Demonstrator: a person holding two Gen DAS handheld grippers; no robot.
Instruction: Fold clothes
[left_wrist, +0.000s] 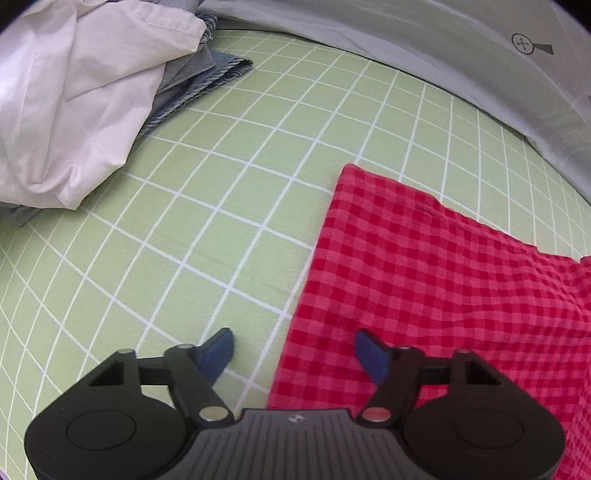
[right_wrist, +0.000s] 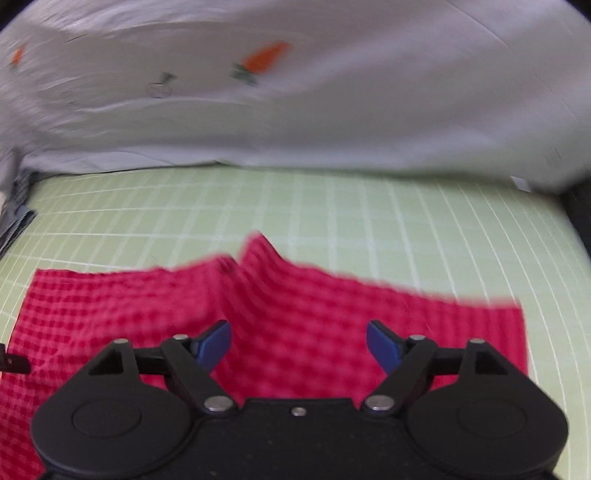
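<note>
Overhead, two grippers, left gripper (left_wrist: 294, 350) and right gripper (right_wrist: 299, 343), fingers apart, one red checked cloth (left_wrist: 443, 280)

Your left gripper (left_wrist: 294, 347) and right gripper (right_wrist: 299, 341): black linkage bodies, silver pivot screws, blue fingertips (right_wrist: 215, 345); the left has one red pivot cap.

one red checked cloth (left_wrist: 443, 280), one white garment (left_wrist: 74, 103), two claws

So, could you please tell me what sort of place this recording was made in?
Most likely a bedroom, with a bed as the work surface. The green grid-patterned sheet looks like bedding, a pale quilt with carrot prints lies bunched along its far edge, and a pile of clothes waits beside the red checked cloth.
</note>
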